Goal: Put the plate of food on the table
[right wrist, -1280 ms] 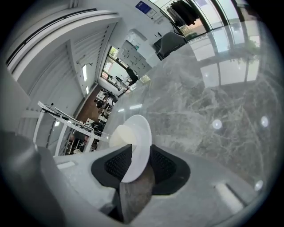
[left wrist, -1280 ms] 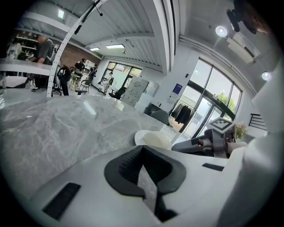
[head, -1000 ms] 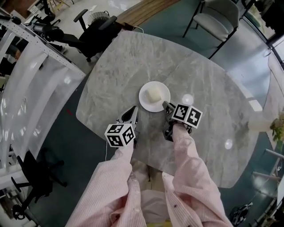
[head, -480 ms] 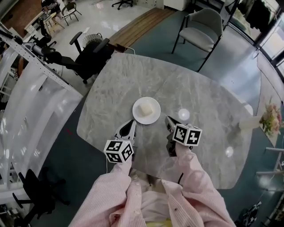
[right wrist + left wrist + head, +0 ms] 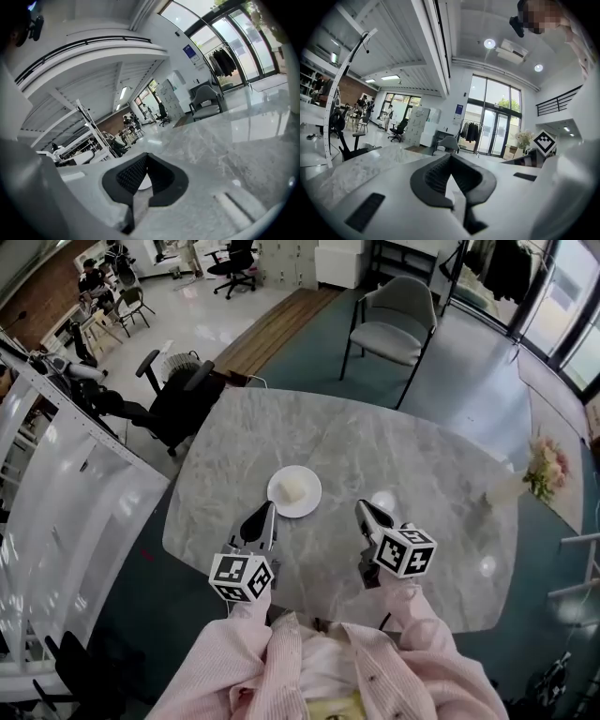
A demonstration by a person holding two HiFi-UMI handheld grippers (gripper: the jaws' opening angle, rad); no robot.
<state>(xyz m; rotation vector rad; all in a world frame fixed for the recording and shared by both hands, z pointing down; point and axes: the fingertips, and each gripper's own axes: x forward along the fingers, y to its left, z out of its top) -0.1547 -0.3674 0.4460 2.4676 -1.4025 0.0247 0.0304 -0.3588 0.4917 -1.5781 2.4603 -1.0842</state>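
A white plate (image 5: 294, 491) with a pale block of food (image 5: 293, 487) rests on the grey marble table (image 5: 422, 456), near its front middle. My left gripper (image 5: 268, 510) is just in front of the plate, a little left of it and not touching, with its jaws together and nothing between them. My right gripper (image 5: 362, 507) hovers to the plate's right, well apart from it, shut and empty. In the left gripper view the black pads (image 5: 436, 176) meet at the tip. In the right gripper view the pads (image 5: 129, 176) also meet, with a white patch of plate (image 5: 143, 182) behind them.
A grey armchair (image 5: 389, 324) stands beyond the table's far edge. A black office chair (image 5: 178, 395) sits at the far left. A vase of flowers (image 5: 530, 472) is at the table's right. A white rack (image 5: 66, 484) runs along the left. The table's front edge is close to my arms.
Both grippers have drawn back from the plate toward me. The right one, earlier at the plate's rim, now sits clear of it. The plate stays on the table.
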